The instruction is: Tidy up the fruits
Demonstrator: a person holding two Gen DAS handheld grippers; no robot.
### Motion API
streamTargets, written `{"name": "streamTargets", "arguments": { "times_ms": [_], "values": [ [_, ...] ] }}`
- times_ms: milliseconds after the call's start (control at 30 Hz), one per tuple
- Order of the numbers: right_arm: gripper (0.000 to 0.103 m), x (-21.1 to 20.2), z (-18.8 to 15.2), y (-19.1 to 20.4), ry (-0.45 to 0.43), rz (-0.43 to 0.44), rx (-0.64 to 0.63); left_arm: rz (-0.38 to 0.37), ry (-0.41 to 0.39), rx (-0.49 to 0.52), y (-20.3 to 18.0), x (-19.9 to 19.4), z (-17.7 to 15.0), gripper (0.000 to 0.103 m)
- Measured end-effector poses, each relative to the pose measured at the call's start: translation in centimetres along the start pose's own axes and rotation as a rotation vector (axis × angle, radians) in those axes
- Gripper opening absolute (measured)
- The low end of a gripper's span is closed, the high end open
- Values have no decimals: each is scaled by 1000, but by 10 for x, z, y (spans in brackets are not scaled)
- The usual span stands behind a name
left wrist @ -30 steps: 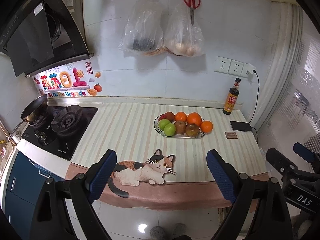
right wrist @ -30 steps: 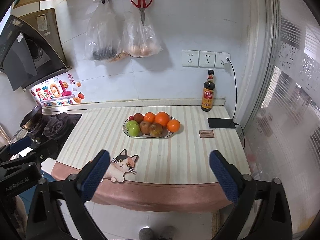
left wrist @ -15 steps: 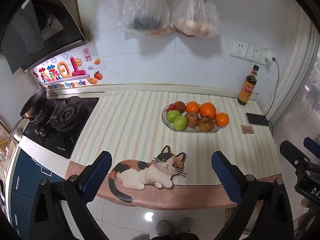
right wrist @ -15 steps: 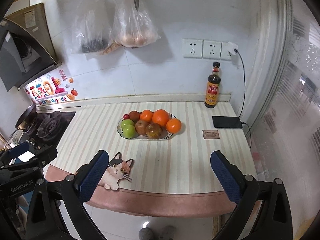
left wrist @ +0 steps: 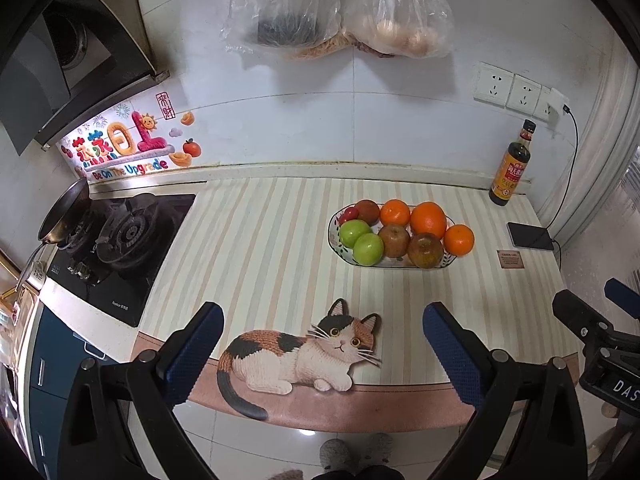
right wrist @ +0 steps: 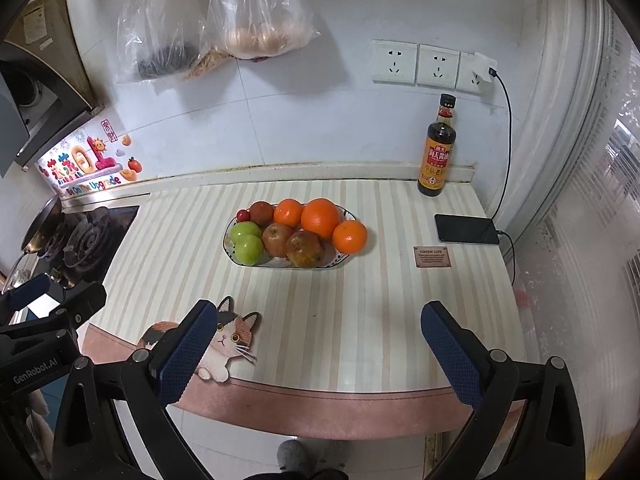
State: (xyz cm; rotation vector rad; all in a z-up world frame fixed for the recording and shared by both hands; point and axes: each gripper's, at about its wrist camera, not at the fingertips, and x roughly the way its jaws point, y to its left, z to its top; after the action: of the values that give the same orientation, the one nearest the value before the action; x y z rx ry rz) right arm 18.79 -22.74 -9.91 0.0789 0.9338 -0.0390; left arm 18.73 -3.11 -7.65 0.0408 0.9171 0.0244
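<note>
Fingers (left wrist: 196, 354) apart, fruit plate (left wrist: 394, 266) lengthwise left-right

We look down and forward from each wrist, standing off the counter's (left wrist: 256, 240) front edge. The left view sits further left, the right further right; both share the fruit plate (left wrist: 334, 236) (right wrist: 229, 242) and back wall

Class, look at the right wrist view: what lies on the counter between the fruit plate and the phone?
Only a small brown label card, apart from the fruit plate and the phone; otherwise striped mat, seen in both views.
</note>
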Motion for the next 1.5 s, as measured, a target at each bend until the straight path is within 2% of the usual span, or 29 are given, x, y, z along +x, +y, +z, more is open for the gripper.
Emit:
{"name": "streamTargets", "arguments": {
  "times_ms": [1500],
  "values": [
    [103, -3, 1, 4, 8, -2, -16, -5, -1, -9, -3, -4, 3, 102]
  ]
}}
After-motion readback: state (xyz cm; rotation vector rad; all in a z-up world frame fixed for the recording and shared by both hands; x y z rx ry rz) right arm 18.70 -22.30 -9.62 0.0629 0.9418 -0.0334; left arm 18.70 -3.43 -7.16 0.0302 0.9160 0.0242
